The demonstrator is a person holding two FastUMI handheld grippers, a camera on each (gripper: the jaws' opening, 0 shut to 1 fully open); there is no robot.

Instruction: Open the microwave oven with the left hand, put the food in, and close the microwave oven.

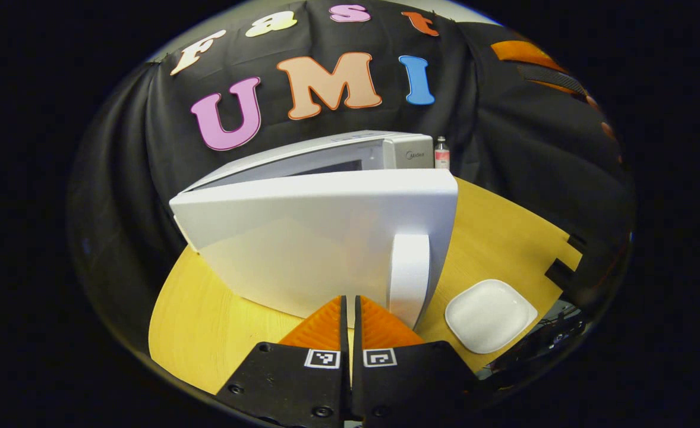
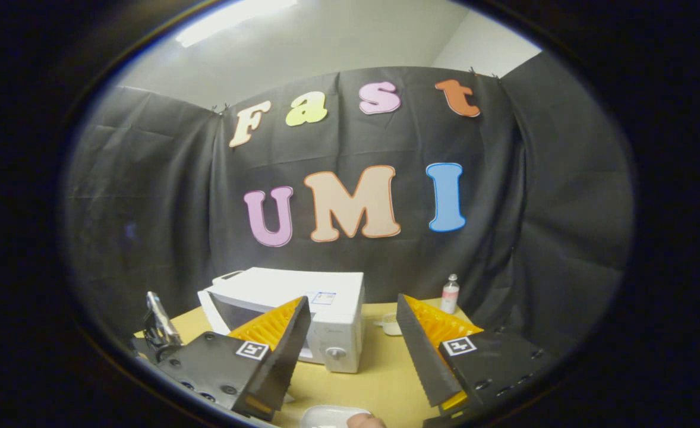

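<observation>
Microwave door (image 1: 326,238) stands partly open. Left gripper (image 1: 350,315), fingers clenched just beside its handle (image 1: 409,279), should swing it wider. Right gripper (image 2: 353,351) waits, fingers spread.

The microwave oven (image 1: 326,238) is white. The worktop (image 1: 207,321) is yellow wood. The plate (image 1: 489,315) is white. The hand-held gripper (image 1: 350,324) has orange fingers.
</observation>
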